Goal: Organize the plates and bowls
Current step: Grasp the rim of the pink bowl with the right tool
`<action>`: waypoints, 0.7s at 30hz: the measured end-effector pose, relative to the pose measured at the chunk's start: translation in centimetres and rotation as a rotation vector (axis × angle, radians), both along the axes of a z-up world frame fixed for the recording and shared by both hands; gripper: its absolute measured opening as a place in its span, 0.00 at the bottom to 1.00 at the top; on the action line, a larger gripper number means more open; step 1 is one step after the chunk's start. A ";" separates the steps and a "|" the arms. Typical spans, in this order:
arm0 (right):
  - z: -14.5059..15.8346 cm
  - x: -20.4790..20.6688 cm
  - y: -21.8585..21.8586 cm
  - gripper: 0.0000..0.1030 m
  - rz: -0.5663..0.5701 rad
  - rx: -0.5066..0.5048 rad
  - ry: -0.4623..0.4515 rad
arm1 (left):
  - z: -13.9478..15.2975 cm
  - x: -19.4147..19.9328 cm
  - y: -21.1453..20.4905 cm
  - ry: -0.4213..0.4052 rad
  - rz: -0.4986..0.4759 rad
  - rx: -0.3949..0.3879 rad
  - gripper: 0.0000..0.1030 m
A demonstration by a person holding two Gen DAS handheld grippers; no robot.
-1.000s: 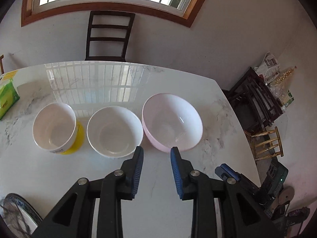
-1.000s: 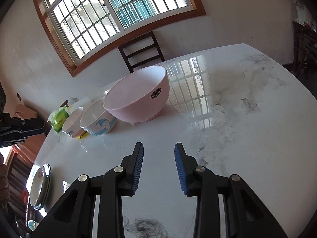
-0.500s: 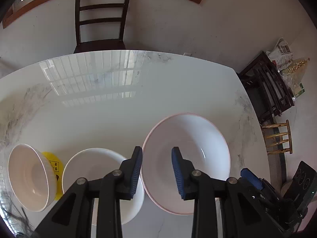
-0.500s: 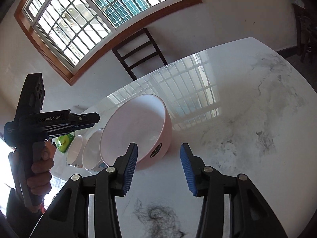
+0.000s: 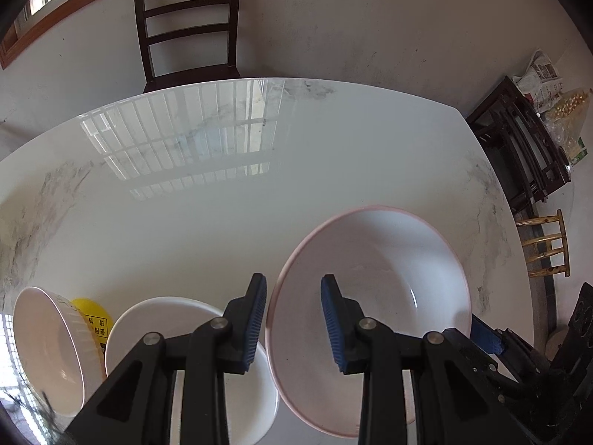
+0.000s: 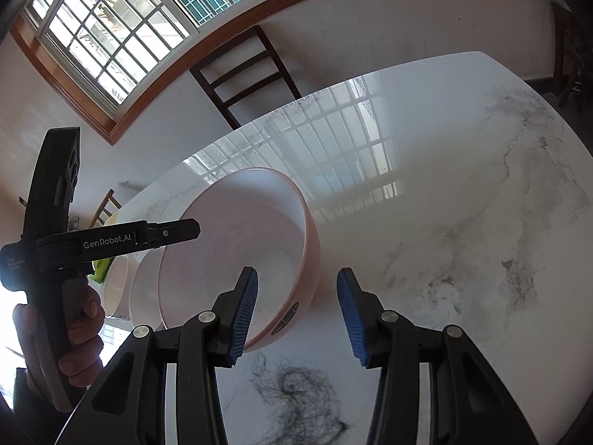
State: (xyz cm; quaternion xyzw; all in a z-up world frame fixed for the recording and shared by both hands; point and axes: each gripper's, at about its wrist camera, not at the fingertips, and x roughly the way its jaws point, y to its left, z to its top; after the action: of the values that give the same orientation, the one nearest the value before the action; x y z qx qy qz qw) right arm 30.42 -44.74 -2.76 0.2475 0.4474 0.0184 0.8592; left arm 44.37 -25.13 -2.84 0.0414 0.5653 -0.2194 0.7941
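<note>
**Both grippers poised at the pink bowl**

Three bowls stand in a row on the marble table [image 5: 222, 200]. The pink bowl [image 5: 374, 259] is the landmark: it is the largest and sits at the right end of the row in the left wrist view. Just beside it, on its left, is the white bowl [image 5: 166, 319], rims close or touching; I cannot tell which. Beyond that, further left of the pink bowl, stands the ribbed bowl [image 5: 48, 345] with a yellow lid [image 5: 90, 315] behind it.

The left gripper [image 5: 293, 319] hangs over the pink bowl's left rim, one finger outside the rim and one over the bowl's inside. Its jaws stand narrowly apart, and the pads do not press on the rim. A hand [image 6: 79, 330] grips its handle.

The right gripper [image 6: 296, 311] is at the near side of the pink bowl. Its jaws have just been opening and stand moderately wide, with the bowl's lower wall showing beside the left finger and nothing clamped.

A dark chair [image 5: 187, 26] stands behind the table, well beyond the pink bowl.
</note>
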 end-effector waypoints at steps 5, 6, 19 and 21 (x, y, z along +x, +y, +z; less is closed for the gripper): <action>-1.1 0.8 0.1 0.28 0.010 -0.015 0.041 | -0.5 -0.8 -2.0 -0.046 -0.045 0.066 0.30; -1.4 1.0 0.0 0.25 0.011 0.000 0.049 | -0.6 -1.2 -2.4 -0.067 -0.052 0.084 0.30; -1.6 -1.6 -1.6 0.15 0.005 0.009 0.073 | 0.7 -7.5 -1.1 -0.071 0.030 0.061 0.08; -0.8 -2.9 -1.4 0.15 0.020 -0.010 0.056 | 1.4 -10.1 -0.3 -0.095 0.027 0.058 0.08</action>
State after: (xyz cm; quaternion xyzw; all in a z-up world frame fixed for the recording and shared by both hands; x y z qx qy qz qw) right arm 27.55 -46.10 -3.54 0.2392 0.4736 0.0179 0.8475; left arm 34.27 -25.40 -1.41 0.0674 0.5336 -0.1899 0.8214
